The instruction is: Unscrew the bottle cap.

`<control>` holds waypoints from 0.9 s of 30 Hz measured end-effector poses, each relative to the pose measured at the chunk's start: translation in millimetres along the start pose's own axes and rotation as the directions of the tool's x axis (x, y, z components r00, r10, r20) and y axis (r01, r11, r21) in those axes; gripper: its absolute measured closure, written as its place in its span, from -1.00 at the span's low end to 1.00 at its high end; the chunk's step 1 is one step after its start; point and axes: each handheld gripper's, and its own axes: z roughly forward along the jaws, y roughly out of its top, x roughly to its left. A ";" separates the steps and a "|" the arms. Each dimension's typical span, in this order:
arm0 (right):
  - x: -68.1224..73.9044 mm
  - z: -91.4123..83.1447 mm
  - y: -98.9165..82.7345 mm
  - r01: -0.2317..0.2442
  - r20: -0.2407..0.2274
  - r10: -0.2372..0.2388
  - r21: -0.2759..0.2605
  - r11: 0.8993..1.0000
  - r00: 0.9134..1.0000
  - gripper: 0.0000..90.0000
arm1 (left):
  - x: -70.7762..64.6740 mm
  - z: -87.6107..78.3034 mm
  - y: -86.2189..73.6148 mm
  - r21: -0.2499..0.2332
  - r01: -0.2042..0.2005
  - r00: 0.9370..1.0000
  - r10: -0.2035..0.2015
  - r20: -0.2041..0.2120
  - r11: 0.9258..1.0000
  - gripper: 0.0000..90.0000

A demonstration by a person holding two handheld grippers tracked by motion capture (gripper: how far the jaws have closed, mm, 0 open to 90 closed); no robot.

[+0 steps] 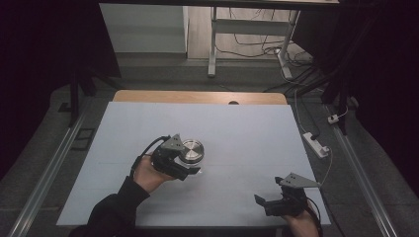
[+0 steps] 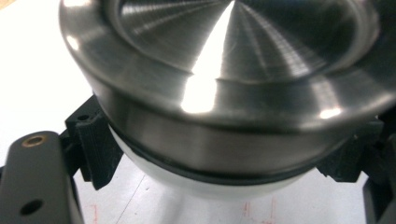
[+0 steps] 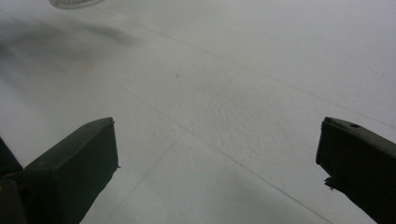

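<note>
Two claws logged | left claw (image 2: pixel 219 182) clamped round jar (image 1: pixel 190 151) beneath its steel lid (image 2: pixel 243 60), jar near worktop (image 1: pixel 237 128) middle | right claw (image 1: pixel 273 202) wide open, empty, well right of jar | step judged: jar held steady | next: lid likely to be gripped by right claw.

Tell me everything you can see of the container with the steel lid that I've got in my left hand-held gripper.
The container is round, with a white lower body and a brushed-steel lid whose top is dished and catches bright glare. A dark ring runs between lid and body. It stands upright on the white table, left of centre. The left hand-held gripper is shut on it, its black pads pressing the body on both sides just under the lid.
</note>
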 end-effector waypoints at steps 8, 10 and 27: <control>10.5 1.7 12.6 0.021 -0.046 -0.022 -0.024 0.999 0.999 -1.00 | -1.2 1.1 0.3 0.010 -0.006 1.000 0.006 0.011 1.000 -0.64; 13.5 2.6 15.8 0.028 -0.055 -0.029 -0.030 0.999 0.998 -1.00 | -1.8 1.4 0.4 0.007 -0.006 1.000 0.006 0.012 1.000 -0.64; 42.1 16.0 53.2 0.139 -0.134 -0.150 -0.093 0.986 0.979 -1.00 | -2.7 -0.7 1.0 0.003 -0.018 1.000 0.018 0.007 1.000 -0.64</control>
